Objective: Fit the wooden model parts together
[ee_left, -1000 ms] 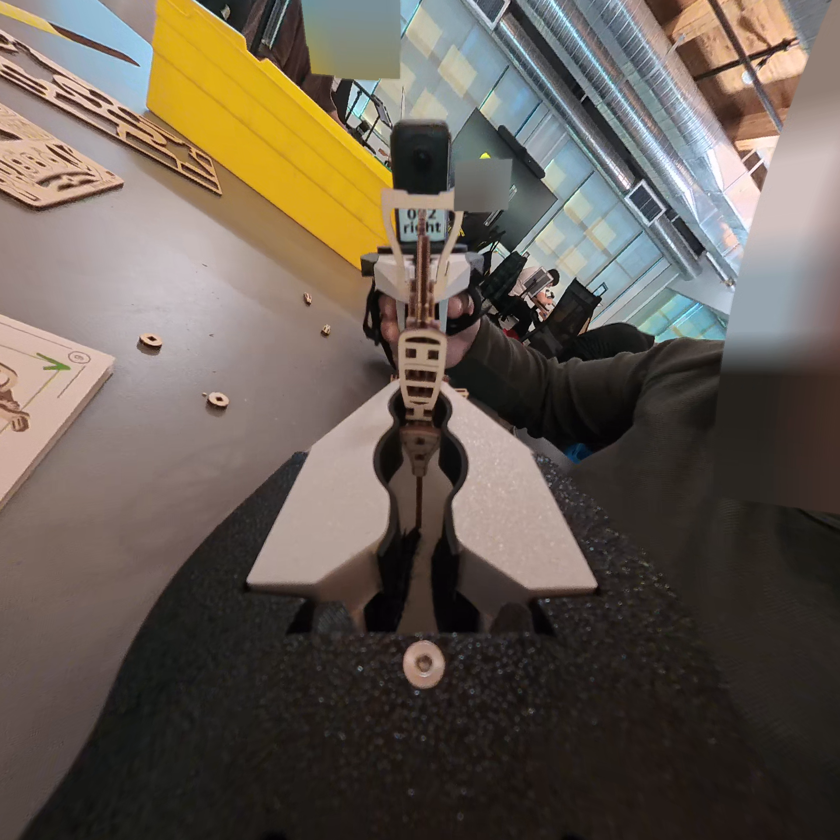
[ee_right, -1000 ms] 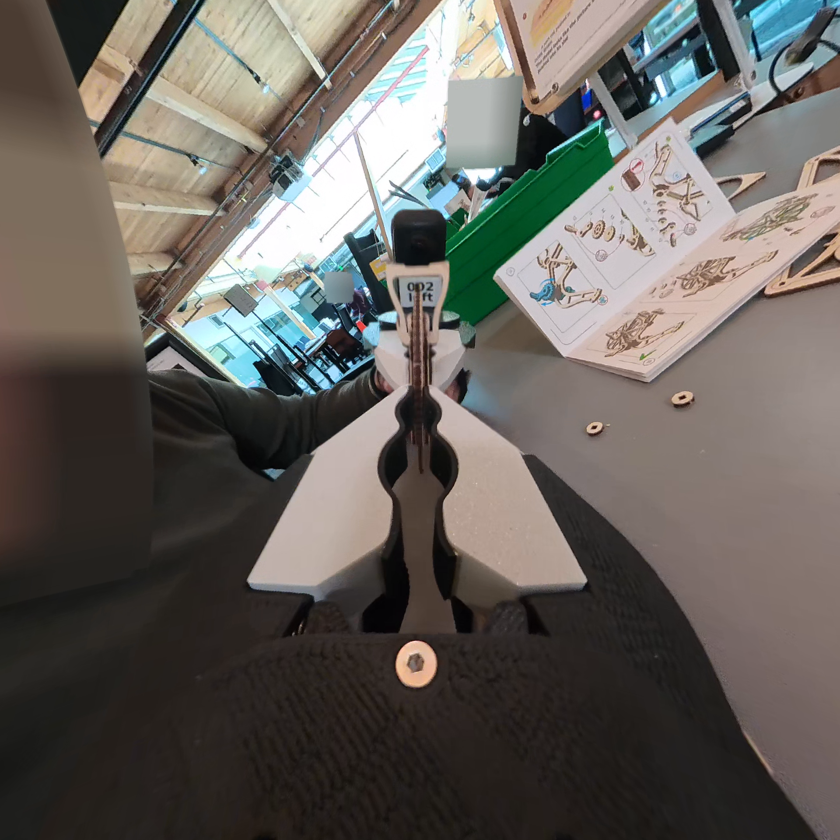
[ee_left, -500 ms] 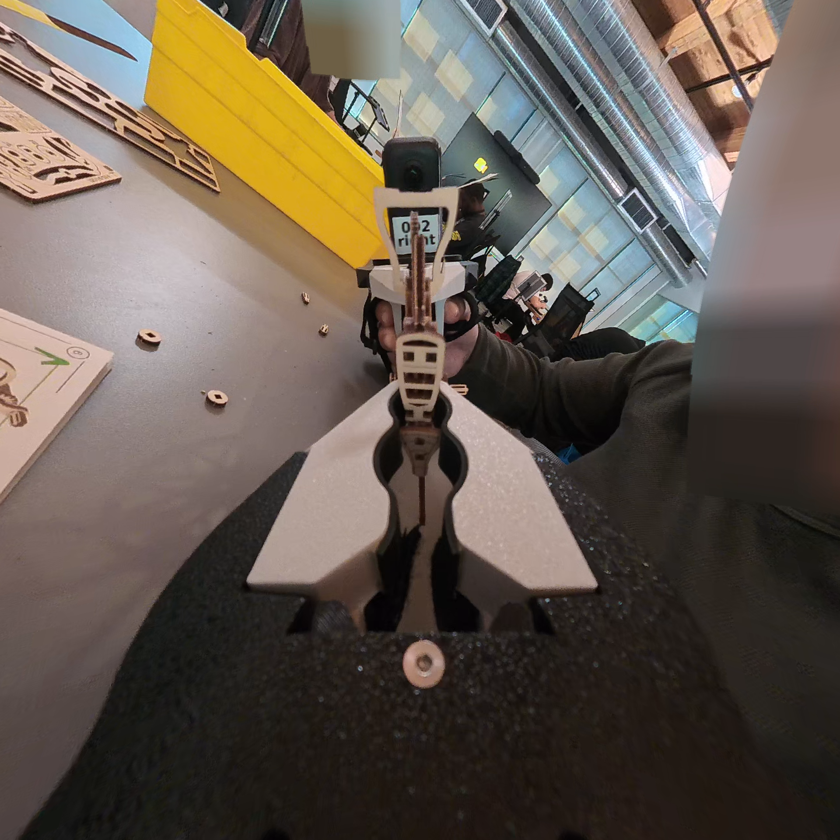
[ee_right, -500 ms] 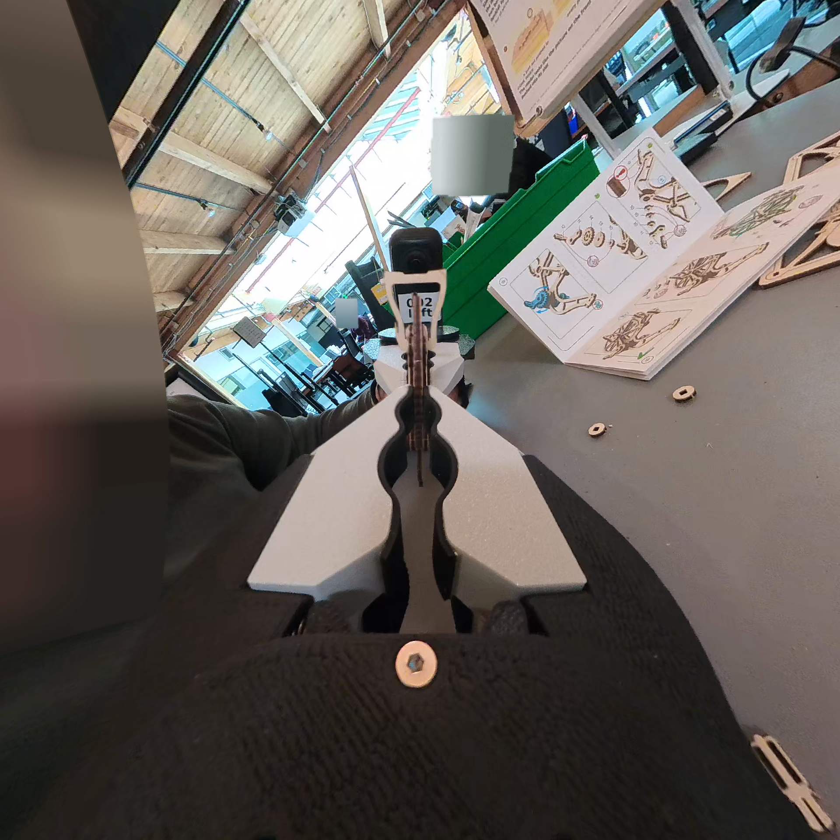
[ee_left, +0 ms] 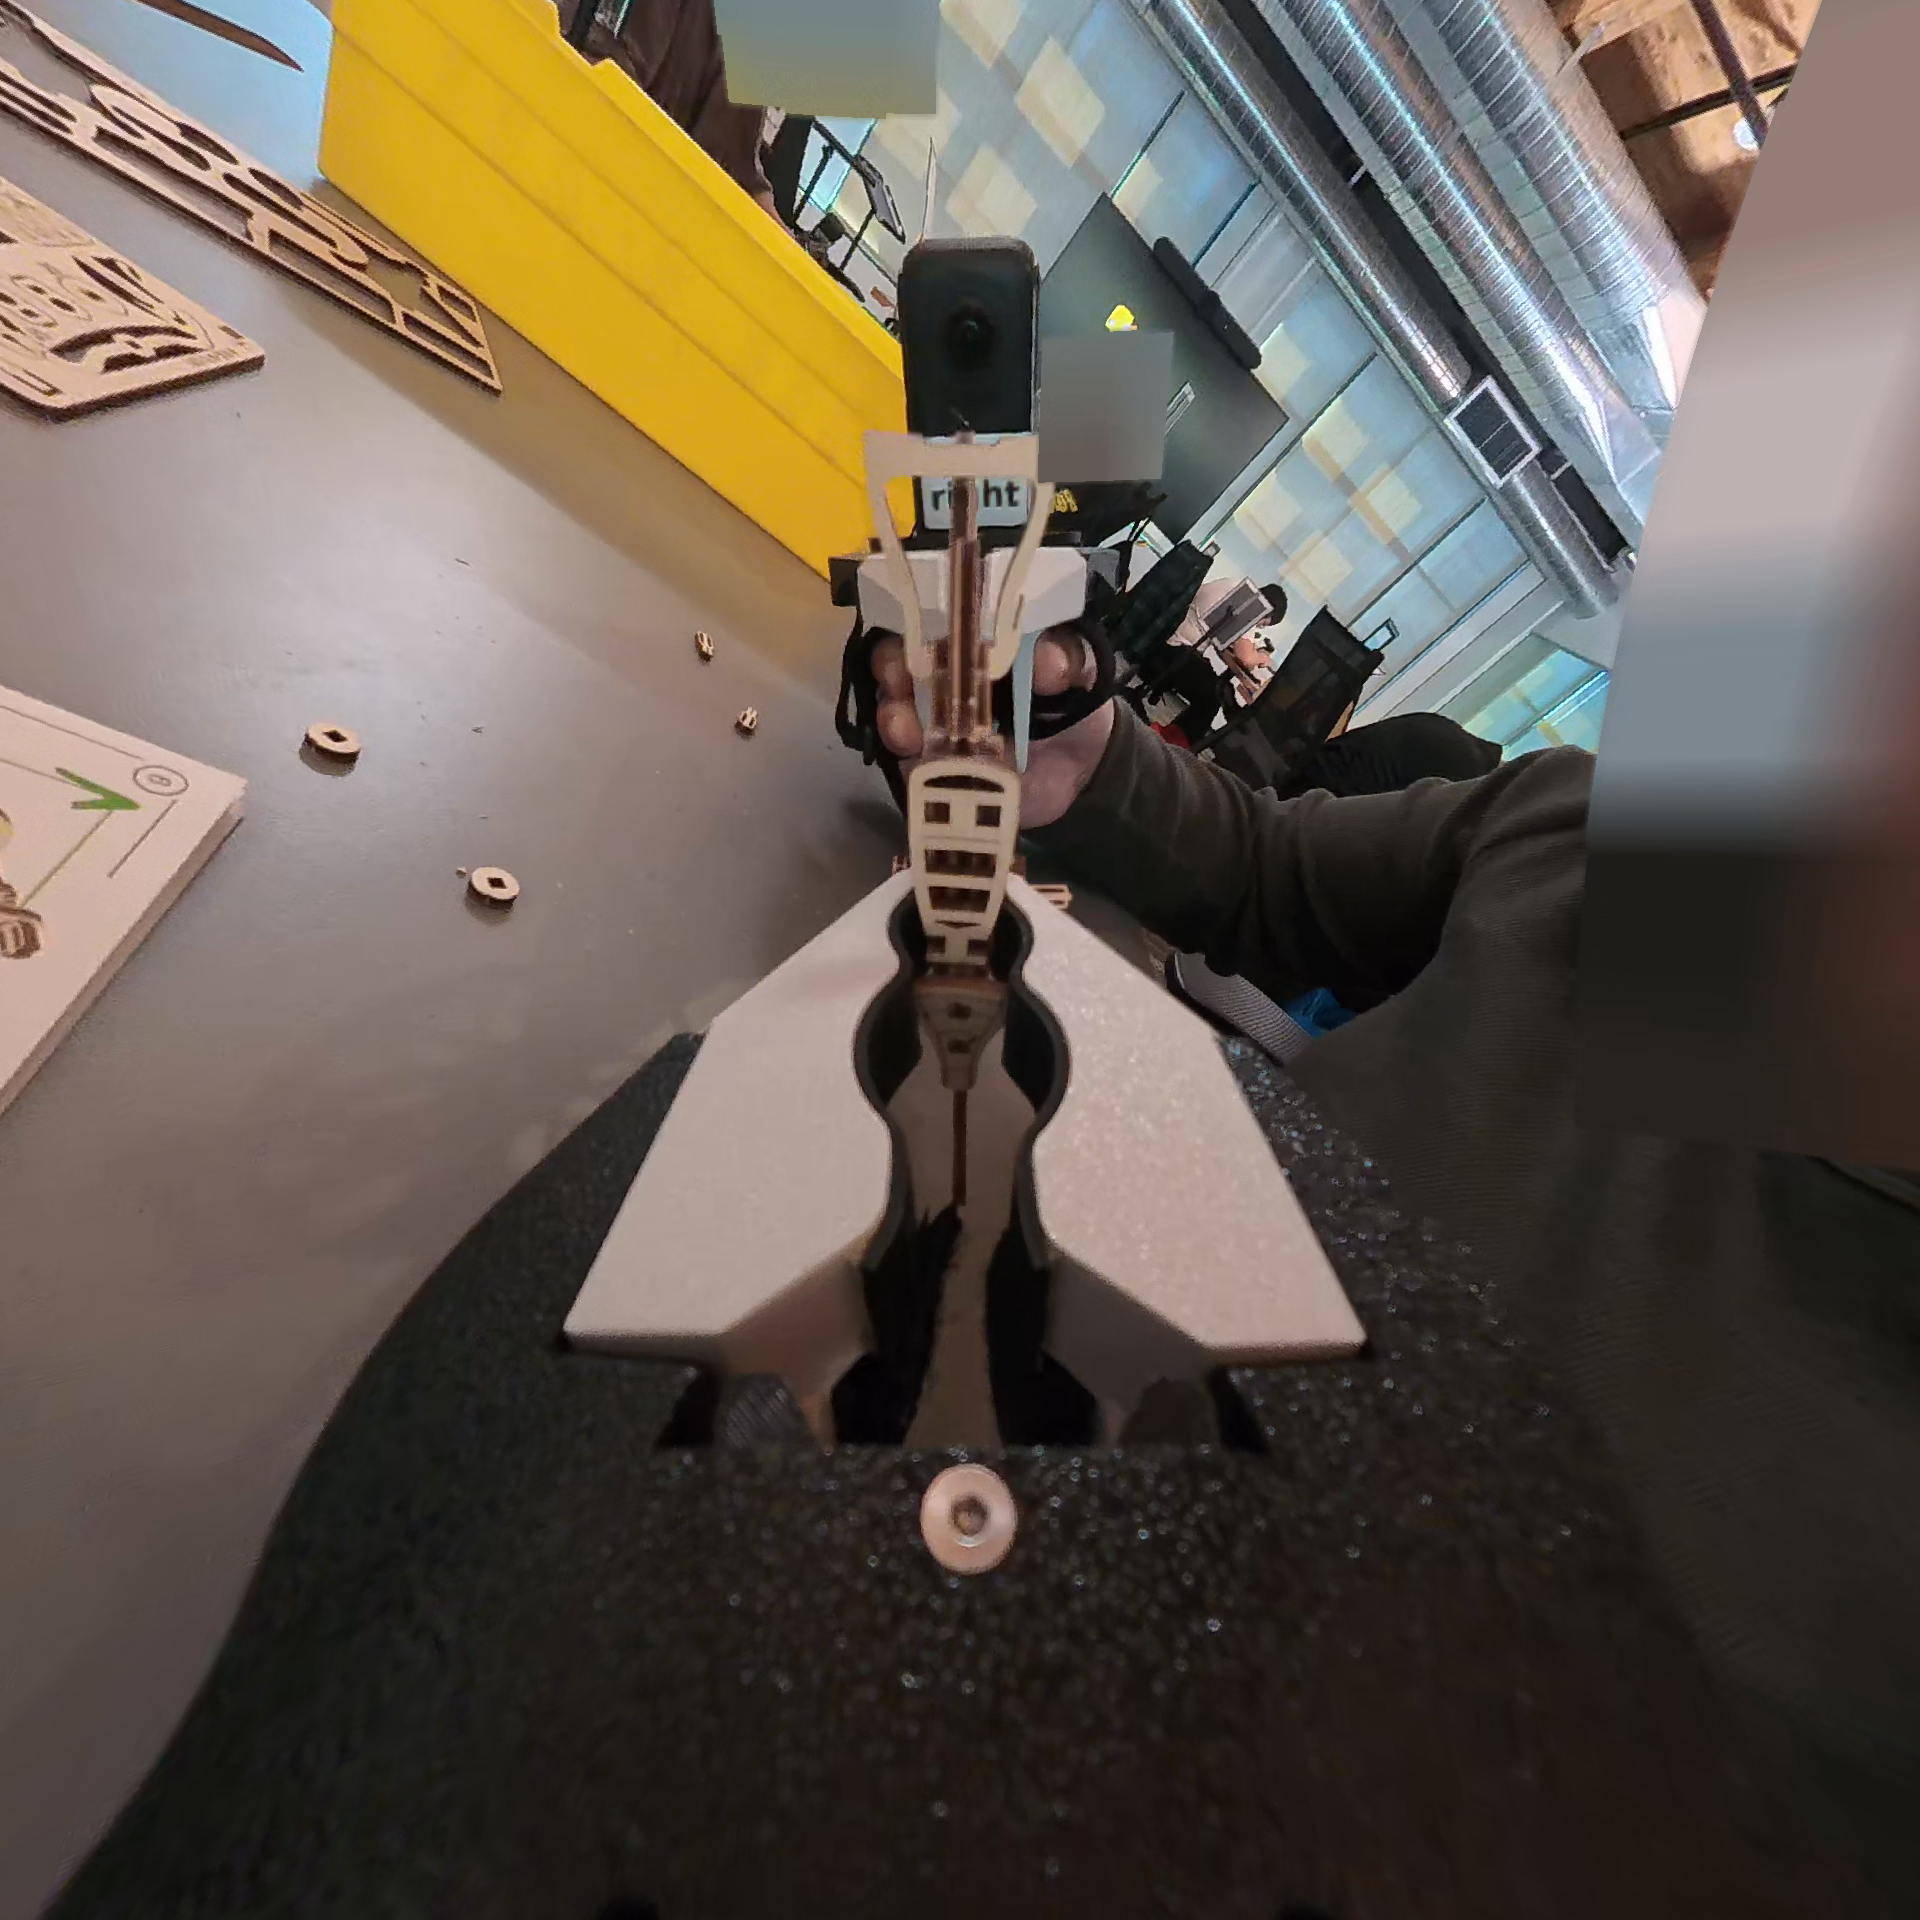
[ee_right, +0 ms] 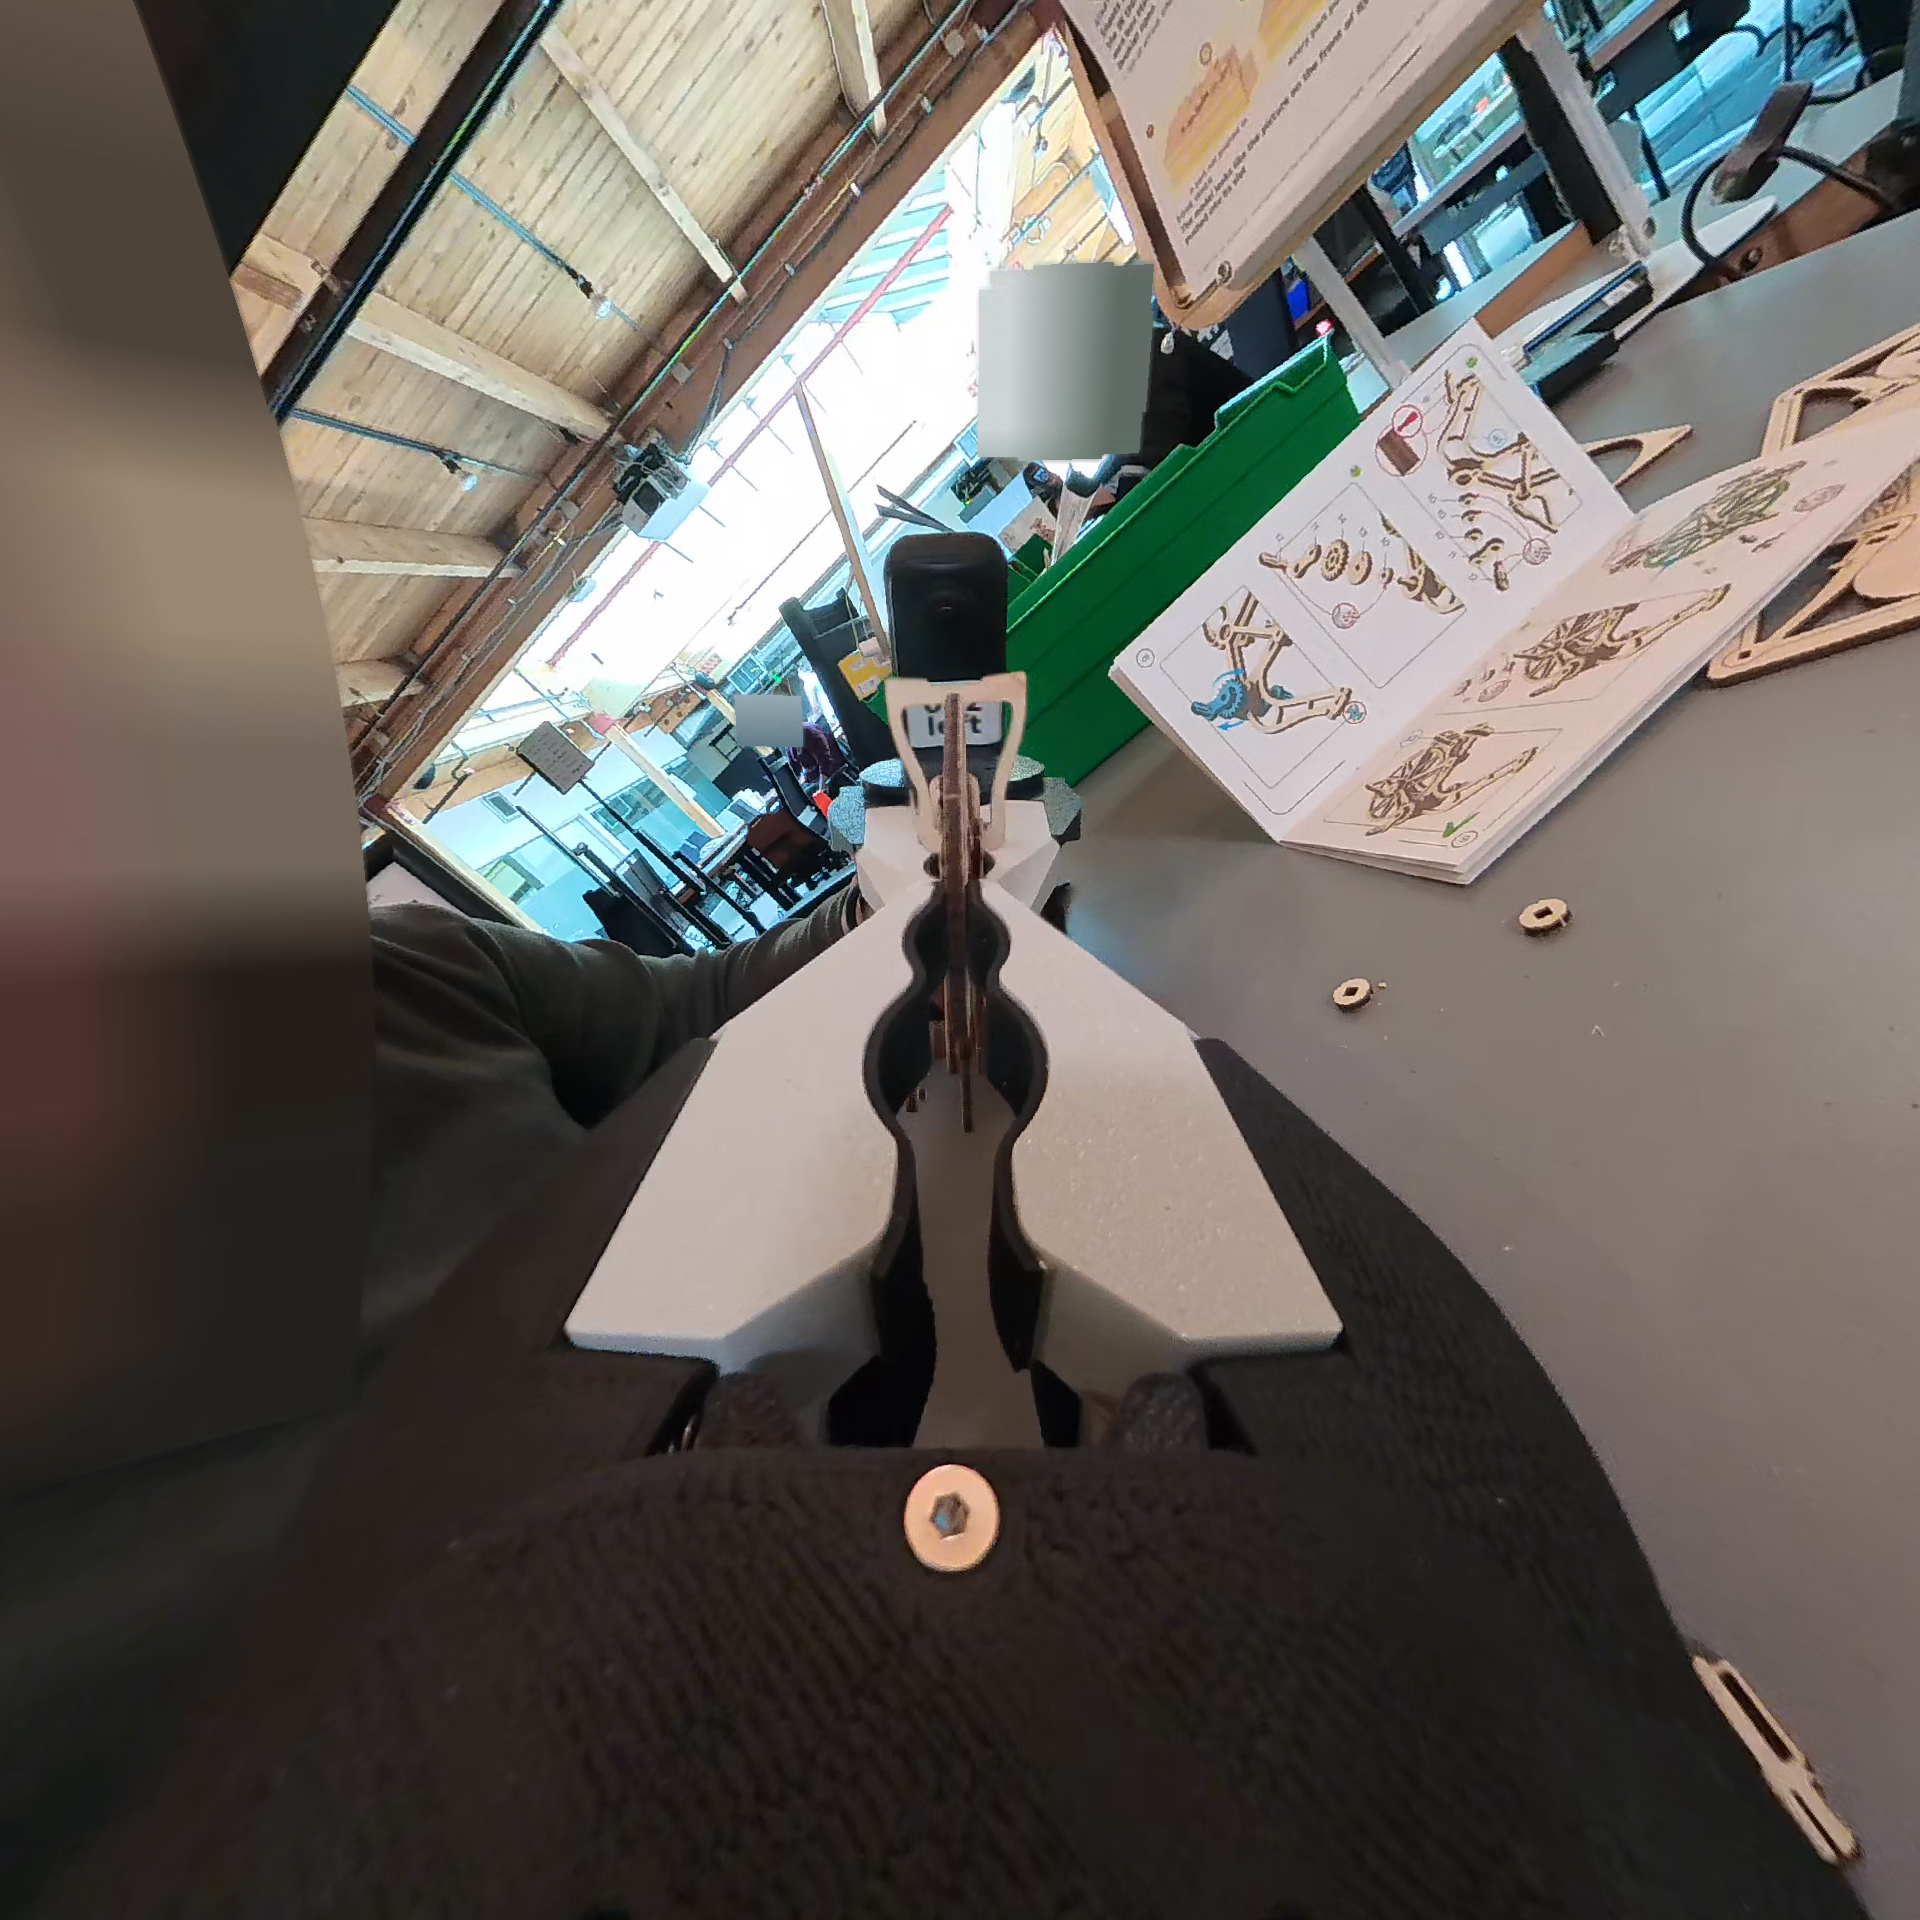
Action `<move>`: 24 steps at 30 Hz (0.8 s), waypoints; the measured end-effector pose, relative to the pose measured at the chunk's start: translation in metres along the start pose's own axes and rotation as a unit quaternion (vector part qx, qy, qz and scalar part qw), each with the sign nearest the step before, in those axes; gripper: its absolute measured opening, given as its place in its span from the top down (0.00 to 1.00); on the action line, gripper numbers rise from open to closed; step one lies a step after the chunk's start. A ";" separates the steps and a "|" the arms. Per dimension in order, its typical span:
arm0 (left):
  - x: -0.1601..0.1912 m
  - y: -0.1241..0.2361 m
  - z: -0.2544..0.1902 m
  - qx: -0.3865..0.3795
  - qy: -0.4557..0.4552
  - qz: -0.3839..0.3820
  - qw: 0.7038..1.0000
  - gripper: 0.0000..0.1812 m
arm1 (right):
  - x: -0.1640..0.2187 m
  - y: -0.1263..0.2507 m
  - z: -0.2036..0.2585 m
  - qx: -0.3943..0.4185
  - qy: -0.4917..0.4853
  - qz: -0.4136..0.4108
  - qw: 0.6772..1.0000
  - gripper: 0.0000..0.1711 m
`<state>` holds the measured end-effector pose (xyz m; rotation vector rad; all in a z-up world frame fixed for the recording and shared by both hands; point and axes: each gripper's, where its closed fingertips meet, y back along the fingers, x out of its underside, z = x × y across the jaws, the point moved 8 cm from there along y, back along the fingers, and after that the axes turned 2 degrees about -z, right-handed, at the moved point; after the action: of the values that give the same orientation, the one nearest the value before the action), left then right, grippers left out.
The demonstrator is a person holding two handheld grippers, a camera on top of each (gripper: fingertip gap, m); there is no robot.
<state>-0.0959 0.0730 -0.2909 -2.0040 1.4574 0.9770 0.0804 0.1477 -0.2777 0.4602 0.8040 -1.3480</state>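
Note:
My left gripper is shut on one end of a thin wooden model assembly. A slotted ladder-like piece faces up, with edge-on plates and a pale forked piece beyond it. The right gripper faces me and holds the far end. In the right wrist view my right gripper is shut on the edge-on plates, with the forked piece and the left gripper just behind. The assembly hangs above the grey table.
On the table lie an open instruction booklet, cut wooden sheets, small wooden washers and a loose slotted piece. A yellow bin and a green bin stand at the back. A person's sleeve crosses below. The left gripper's tips are roughly 5 centimetres from the right gripper's.
Both grippers stay shut on the assembly, facing each other. The pair has tilted and shifted a little, and the loose slotted piece has come into the right wrist view's lower corner.

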 end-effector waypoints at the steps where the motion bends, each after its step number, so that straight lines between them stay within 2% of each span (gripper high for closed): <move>1: 0.000 0.000 0.000 0.000 0.001 -0.001 1.000 0.96 | 0.000 0.000 0.000 0.000 -0.001 0.001 1.000 1.00; 8: -0.003 0.003 0.001 0.005 0.012 -0.016 1.000 0.96 | 0.004 -0.002 -0.002 -0.003 -0.009 0.021 1.000 1.00; 24: -0.001 0.000 0.003 -0.002 0.015 0.002 1.000 0.96 | 0.000 0.001 -0.002 0.013 0.009 0.008 1.000 1.00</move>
<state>-0.0966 0.0755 -0.2920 -2.0265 1.4774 0.9568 0.0808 0.1497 -0.2790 0.4996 0.7960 -1.3426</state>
